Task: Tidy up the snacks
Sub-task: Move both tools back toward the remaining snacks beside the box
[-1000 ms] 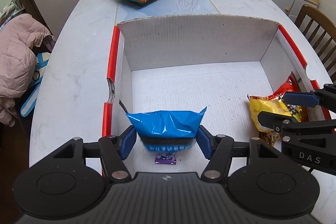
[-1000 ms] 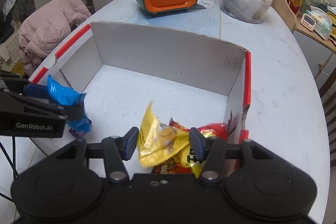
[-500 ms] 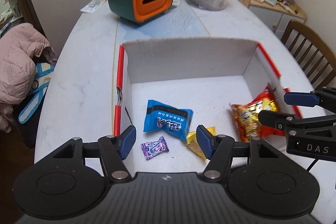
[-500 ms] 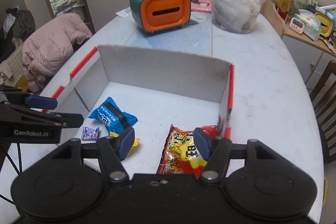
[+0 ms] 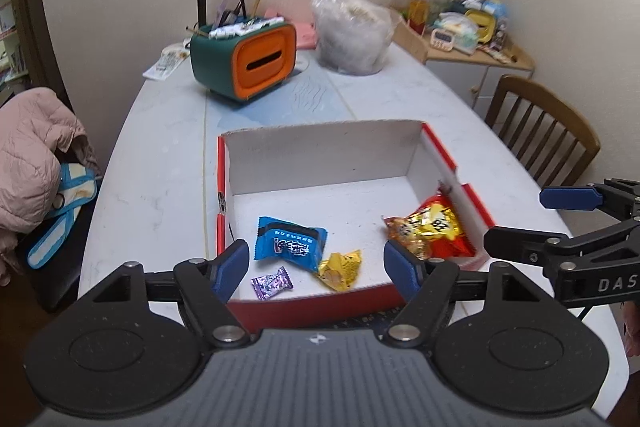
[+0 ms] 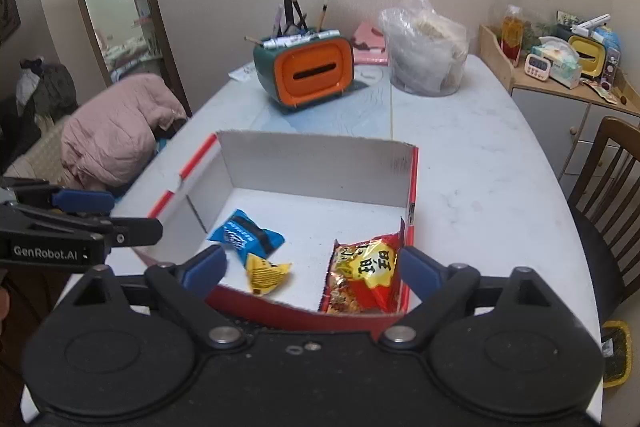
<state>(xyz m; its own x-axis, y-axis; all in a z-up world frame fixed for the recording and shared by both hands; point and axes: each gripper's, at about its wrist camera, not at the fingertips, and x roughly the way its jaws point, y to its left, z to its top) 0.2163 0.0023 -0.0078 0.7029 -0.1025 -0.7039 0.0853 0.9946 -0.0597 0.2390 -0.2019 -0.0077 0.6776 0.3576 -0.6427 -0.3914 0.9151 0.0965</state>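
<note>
We find the left claw and right claw angled down above the box's near edge, jaws just opened wide, empty. A blue packet, yellow packet, purple candy and red bag lie inside.

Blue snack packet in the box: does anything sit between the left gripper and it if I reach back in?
Nothing visible blocks it. The blue snack packet lies flat on the floor of the open-topped box, uncovered. The yellow candy touches its right corner and the purple candy lies nearer. The left gripper, jaws just opened and empty, hovers above the near wall.
</note>
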